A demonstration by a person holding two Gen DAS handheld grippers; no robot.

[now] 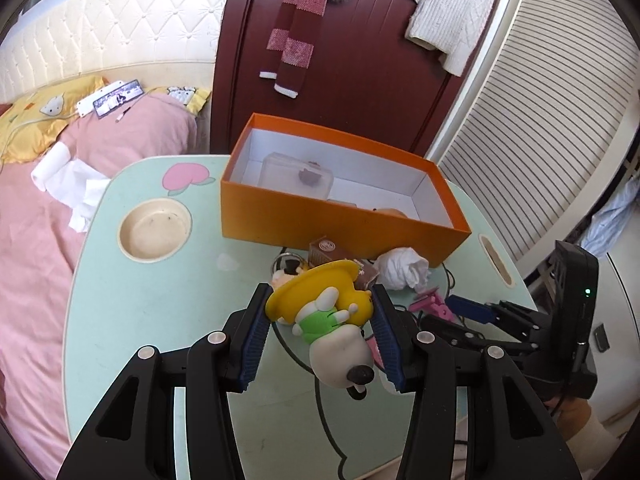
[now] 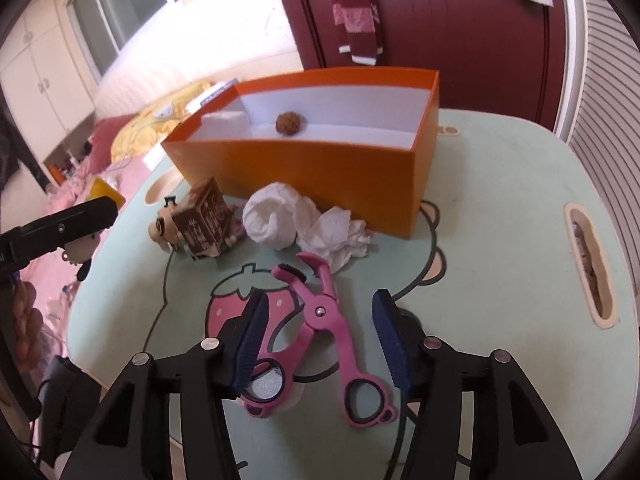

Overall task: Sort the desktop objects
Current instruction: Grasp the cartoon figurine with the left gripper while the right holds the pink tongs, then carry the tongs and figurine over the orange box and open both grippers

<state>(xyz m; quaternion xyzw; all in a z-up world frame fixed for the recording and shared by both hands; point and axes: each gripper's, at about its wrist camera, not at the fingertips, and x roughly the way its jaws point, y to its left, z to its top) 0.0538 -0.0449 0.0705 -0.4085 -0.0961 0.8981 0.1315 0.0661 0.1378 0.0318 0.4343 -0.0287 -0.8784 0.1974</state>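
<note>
Two grippers working: left gripper (image 1: 320, 312) pinching dog figurine (image 1: 336, 336) above surface (image 1: 160, 300), short of orange box (image 1: 340, 216); right gripper (image 2: 318, 340), jaws spread, straddling pink scissors (image 2: 324, 332) (carrying boxward likely next).

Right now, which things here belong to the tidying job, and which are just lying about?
Job: white dog figurine with yellow hat in the left gripper; pink plastic tongs; brown house-shaped box; crumpled white tissue; orange cardboard box.
Lying about: striped maroon scarf; pink bedding.
</note>
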